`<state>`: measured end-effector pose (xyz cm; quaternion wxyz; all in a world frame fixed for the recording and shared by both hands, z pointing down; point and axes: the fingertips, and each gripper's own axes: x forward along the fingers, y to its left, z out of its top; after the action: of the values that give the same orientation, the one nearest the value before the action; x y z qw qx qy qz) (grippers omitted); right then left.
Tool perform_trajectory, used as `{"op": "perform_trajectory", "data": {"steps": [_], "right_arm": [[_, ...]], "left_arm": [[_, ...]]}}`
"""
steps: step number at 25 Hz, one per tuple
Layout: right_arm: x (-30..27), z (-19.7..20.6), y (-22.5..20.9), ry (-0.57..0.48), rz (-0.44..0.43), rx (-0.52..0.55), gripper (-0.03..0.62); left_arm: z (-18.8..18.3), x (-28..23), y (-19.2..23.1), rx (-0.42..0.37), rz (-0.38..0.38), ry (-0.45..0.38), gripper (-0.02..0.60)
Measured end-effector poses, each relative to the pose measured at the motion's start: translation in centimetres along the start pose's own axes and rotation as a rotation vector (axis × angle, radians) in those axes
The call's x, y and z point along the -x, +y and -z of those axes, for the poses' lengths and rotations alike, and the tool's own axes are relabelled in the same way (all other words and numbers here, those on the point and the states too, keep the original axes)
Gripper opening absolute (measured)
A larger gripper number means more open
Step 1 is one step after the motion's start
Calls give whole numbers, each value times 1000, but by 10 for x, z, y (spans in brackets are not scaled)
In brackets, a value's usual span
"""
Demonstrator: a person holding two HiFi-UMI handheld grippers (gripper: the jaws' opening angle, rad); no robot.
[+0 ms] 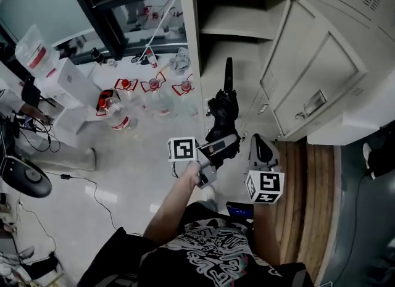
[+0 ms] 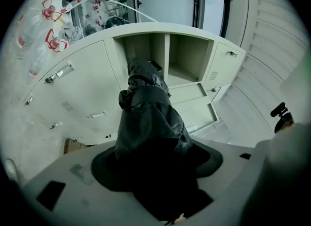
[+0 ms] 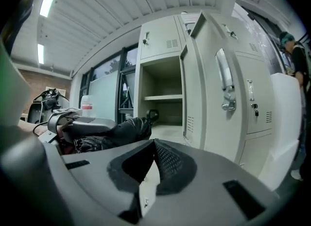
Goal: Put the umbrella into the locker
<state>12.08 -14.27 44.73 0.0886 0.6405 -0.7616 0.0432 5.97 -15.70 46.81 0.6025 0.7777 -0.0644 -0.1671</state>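
Observation:
A black folded umbrella [image 1: 223, 112] sticks out level from my left gripper [image 1: 224, 144], which is shut on its lower end; its handle tip [image 1: 229, 70] points at the open locker compartment [image 1: 237, 63]. In the left gripper view the umbrella [image 2: 148, 118] fills the space between the jaws, with the open compartment [image 2: 163, 55] beyond it. My right gripper [image 1: 260, 148] hovers just right of the umbrella, empty, with its pads meeting at the tip [image 3: 154, 145]. The locker door [image 1: 308, 76] stands swung open to the right. From the right gripper view the umbrella [image 3: 121, 130] lies at the left, short of the compartment [image 3: 163, 98].
Several water bottles [image 1: 123, 116] with red labels and white boxes [image 1: 62, 82] stand on the floor to the left. A shelf [image 1: 237, 29] divides the open locker. The open door [image 3: 214, 74] is close on the right. A person [image 3: 296, 55] stands at the far right.

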Motion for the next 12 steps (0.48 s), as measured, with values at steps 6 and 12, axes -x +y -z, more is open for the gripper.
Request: {"op": "perform_trajectory", "data": {"steps": [6, 12], "right_arm": [[-46, -6, -10, 17, 29, 9, 2], [-72, -16, -12, 10, 23, 22, 2]], "left_arm": [[-45, -14, 18, 12, -4, 16, 301], [-70, -24, 24, 21, 2, 17, 301]]}}
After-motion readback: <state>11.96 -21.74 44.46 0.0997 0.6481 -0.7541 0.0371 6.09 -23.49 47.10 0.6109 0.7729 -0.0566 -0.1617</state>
